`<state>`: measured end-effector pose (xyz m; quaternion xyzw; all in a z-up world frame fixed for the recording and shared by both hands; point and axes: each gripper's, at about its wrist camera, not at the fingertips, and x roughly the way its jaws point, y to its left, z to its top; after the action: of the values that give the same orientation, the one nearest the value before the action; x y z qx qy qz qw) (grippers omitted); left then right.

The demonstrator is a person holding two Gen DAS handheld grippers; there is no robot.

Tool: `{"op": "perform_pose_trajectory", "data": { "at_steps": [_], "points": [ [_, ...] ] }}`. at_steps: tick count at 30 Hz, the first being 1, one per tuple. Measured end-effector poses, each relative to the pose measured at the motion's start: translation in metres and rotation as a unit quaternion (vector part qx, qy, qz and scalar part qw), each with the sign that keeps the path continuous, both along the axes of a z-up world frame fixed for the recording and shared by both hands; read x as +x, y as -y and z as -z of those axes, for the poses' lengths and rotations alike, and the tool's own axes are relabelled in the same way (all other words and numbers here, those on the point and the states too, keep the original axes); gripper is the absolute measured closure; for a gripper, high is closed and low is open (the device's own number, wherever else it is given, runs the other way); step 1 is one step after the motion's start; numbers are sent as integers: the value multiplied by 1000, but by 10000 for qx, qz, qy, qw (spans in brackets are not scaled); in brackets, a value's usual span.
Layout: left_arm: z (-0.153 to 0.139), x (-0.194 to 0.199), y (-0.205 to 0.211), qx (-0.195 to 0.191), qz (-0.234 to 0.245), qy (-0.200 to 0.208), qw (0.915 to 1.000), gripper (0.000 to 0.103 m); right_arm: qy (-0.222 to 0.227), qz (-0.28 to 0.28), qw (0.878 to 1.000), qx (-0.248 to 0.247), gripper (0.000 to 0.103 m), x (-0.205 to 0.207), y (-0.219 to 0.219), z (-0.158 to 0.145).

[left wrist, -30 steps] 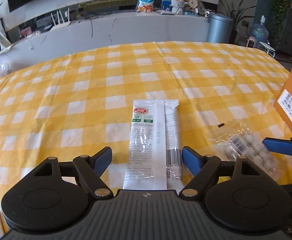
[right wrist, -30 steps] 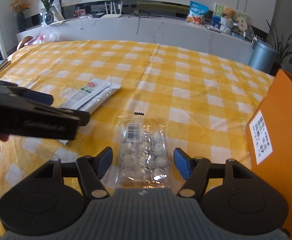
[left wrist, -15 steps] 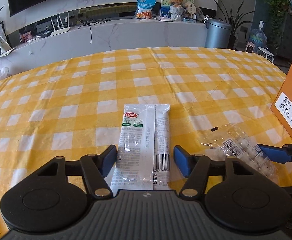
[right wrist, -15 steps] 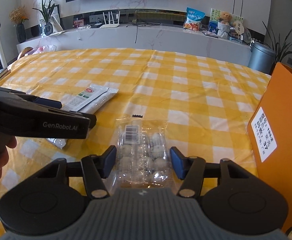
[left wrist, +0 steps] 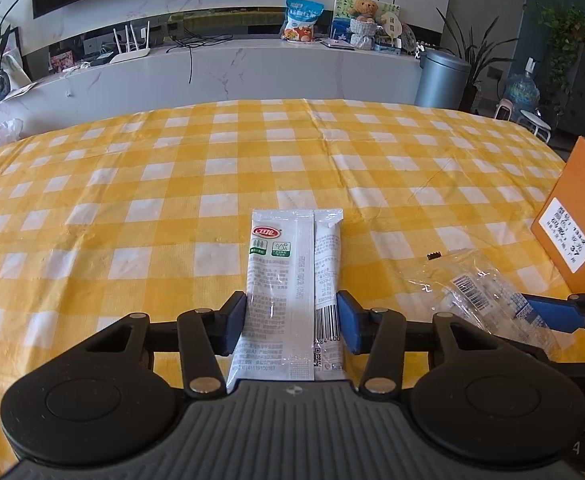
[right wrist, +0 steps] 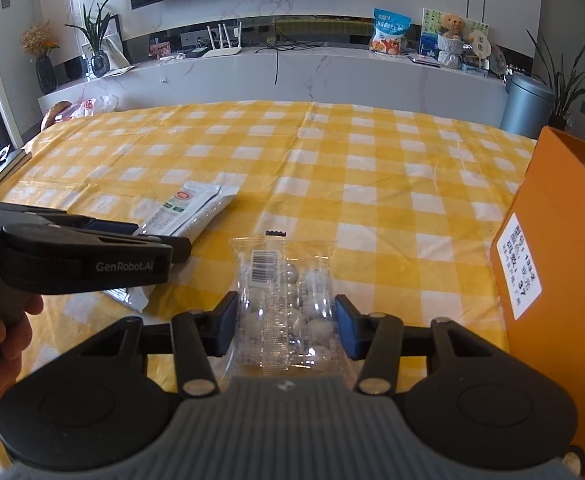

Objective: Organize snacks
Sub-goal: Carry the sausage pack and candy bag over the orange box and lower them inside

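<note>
Two white snack packets [left wrist: 292, 280] lie side by side on the yellow checked tablecloth [left wrist: 172, 184]. My left gripper [left wrist: 291, 322] has closed on them, its blue pads touching both outer edges. A clear bag of round white candies [right wrist: 286, 304] lies to the right. My right gripper [right wrist: 286, 326] has closed on it, pads against its sides. The candy bag [left wrist: 480, 300] and a right blue fingertip [left wrist: 552, 314] show in the left wrist view. The white packets [right wrist: 190, 210] and the left gripper's body [right wrist: 72, 256] show in the right wrist view.
An orange cardboard box [right wrist: 552, 240] with a white label stands on the table at the right, close to my right gripper; it also shows in the left wrist view [left wrist: 576, 216]. A white counter [left wrist: 232, 76] with snacks, a router and plants runs behind the table.
Both grippers' jaws have narrowed from wide open until the pads meet their packets. Both cameras have tilted up a little, showing more of the room.
</note>
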<state>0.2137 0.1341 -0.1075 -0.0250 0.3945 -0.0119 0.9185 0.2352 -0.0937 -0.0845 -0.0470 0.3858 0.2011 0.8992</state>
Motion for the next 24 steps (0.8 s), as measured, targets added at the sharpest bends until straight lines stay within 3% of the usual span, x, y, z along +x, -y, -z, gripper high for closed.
{"op": "perform_pose_trajectory", "data": {
  "at_steps": [3, 10, 17, 24],
  "points": [
    [-5, -9, 4, 54, -55, 41, 10000, 48, 6, -13, 10000, 52, 54, -6, 5, -5],
    [-33, -41, 4, -533, -249, 243, 9980, 48, -31, 2, 9998, 203, 54, -21, 24, -19],
    [-64, -73, 21, -999, -222, 398, 9940, 48, 488, -172, 9976, 451, 54, -52, 51, -63],
    [-97, -88, 59, -1034, 138, 736, 9918, 48, 857, -40, 9928, 836, 53, -75, 98, -106]
  ]
}}
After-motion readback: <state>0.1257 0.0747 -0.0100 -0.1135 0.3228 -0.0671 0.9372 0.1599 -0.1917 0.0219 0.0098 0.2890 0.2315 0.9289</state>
